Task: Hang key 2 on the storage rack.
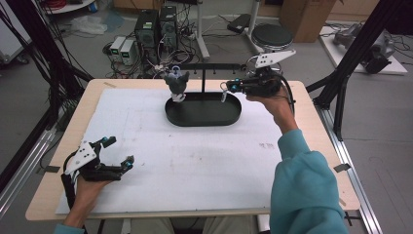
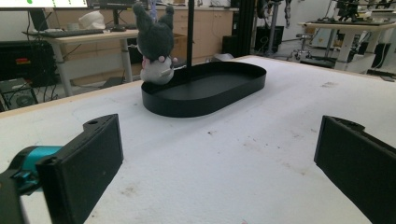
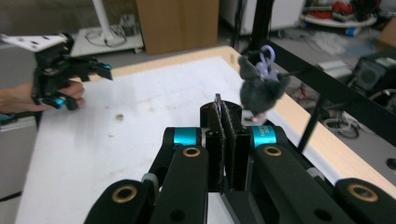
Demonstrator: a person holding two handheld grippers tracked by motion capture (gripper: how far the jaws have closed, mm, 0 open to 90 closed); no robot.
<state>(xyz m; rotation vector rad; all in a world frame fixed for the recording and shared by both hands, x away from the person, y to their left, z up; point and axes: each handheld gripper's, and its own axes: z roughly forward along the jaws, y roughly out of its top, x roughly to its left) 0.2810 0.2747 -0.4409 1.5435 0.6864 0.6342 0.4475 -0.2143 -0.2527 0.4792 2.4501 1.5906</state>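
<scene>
While our right gripper [image 1: 228,87] hovers closed by the tray [image 1: 203,120], gripping something thin, our left gripper [image 1: 118,152] waits wide open, empty; next we hang it beside the plush [image 1: 176,83].

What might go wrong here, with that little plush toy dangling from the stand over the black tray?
The grey plush toy hangs by a small loop from the stand's crossbar; a nudge might set it swinging or slip it off. The right claw is shut and sits close to the thin upright pole, so a careless move may knock the stand and shift the black tray. The left claw is open, far from the toy, and couldn't catch it.
</scene>
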